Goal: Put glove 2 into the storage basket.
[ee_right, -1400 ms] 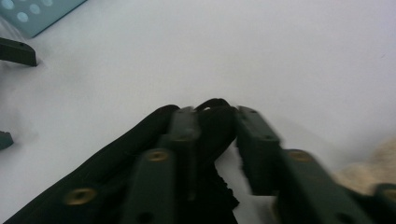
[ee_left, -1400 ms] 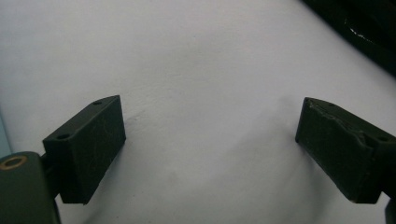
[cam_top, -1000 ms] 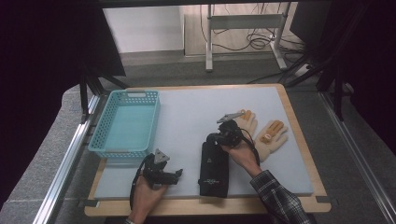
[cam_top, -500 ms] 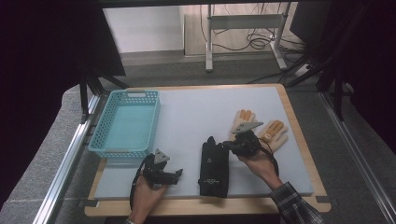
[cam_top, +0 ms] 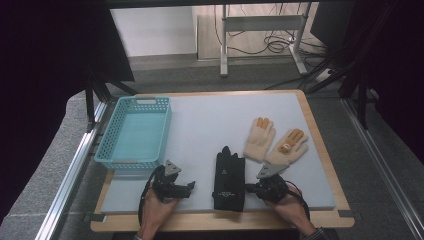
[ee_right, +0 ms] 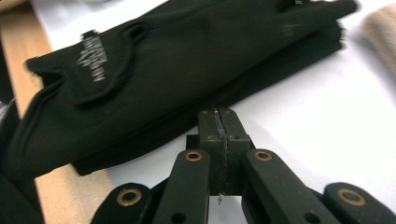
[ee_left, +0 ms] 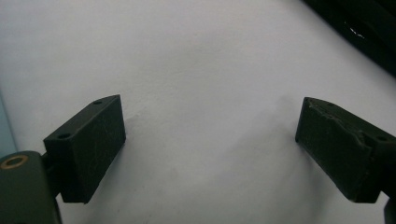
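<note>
Right hand-held gripper (ee_right: 219,122) closed, beside black gloves (ee_right: 154,79)

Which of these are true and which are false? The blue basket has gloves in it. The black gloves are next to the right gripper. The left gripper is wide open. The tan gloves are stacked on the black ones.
1. The blue basket has gloves in it. False: nothing lies in it.
2. The black gloves lie beside the right gripper. True.
3. The left gripper is wide open. True: nothing sits between its jaws.
4. The tan gloves are stacked on the black ones. False: they lie apart on the mat.
</note>
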The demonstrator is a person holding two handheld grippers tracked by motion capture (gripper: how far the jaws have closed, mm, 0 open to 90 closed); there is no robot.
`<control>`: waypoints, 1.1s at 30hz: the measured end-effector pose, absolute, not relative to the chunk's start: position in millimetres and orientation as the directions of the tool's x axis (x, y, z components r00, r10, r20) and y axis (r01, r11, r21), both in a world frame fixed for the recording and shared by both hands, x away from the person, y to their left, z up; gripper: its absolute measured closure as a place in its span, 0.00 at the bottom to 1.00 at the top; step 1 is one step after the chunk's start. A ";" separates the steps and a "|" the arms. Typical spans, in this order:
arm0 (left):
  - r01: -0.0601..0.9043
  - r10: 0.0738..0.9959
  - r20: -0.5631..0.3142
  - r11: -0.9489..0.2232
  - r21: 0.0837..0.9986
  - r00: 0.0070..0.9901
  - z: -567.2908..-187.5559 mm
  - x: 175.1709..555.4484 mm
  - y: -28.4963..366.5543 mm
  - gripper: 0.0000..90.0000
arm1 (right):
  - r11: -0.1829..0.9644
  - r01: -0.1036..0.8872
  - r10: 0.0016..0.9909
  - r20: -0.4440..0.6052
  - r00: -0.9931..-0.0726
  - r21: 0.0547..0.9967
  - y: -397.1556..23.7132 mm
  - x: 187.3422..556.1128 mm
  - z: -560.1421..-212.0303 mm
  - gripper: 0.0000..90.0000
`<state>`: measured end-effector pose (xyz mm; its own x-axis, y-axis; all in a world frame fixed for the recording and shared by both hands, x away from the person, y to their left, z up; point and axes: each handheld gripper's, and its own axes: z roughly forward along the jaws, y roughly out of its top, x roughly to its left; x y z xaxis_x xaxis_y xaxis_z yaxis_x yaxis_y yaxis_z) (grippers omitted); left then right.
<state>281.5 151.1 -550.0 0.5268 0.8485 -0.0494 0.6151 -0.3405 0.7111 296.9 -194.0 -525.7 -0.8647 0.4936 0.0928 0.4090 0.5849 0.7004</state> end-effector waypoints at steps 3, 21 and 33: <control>0.619 0.851 -0.048 -0.341 0.708 0.524 -549.9 279.0 153.4 0.09 | 0.594 0.395 0.481 0.085 -0.873 0.700 -188.9 294.0 -527.9 0.98; 0.616 0.843 -0.040 -0.358 0.701 0.536 -552.6 278.2 182.1 0.02 | 0.570 0.383 0.496 0.066 -0.866 0.727 -130.1 297.9 -534.3 0.98; 0.618 0.854 -0.051 -0.333 0.712 0.518 -555.1 277.0 181.6 0.01 | 0.576 0.367 0.517 0.021 -0.855 0.730 -113.6 305.5 -534.4 0.97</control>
